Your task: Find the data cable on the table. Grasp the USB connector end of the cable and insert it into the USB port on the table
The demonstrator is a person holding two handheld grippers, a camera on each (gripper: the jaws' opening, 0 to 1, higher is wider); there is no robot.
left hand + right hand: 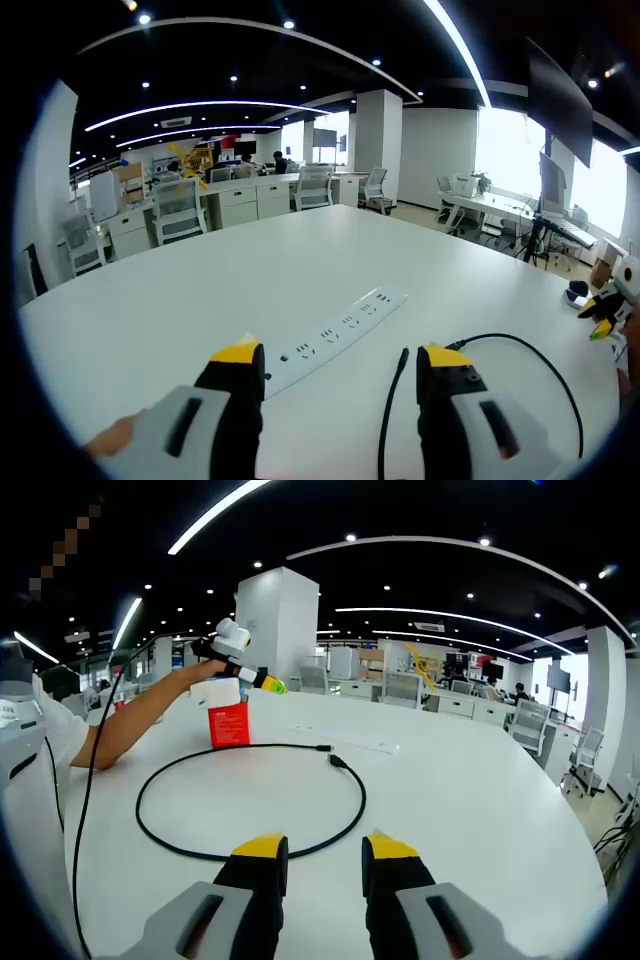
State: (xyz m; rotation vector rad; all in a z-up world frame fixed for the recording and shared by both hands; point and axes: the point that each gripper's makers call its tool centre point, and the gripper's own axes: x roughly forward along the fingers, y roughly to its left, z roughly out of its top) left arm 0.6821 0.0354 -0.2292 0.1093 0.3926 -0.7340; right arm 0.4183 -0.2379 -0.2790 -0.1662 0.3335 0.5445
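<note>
We see black data cable (250, 800) looped mid-table (480, 790), power strip (335, 335) beyond, left tool (340, 365) and right tool (318, 852) released, holding nothing.

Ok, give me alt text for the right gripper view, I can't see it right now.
A black data cable lies looped on the white table, its connector end pointing toward a white power strip. The right gripper hovers open, holding nothing.

Open-plan office, rows of desks (235, 200), swivel chairs (180, 210), ceiling light strips (200, 108)

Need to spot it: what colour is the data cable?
Black data cable, clearest in the right gripper view.
</note>
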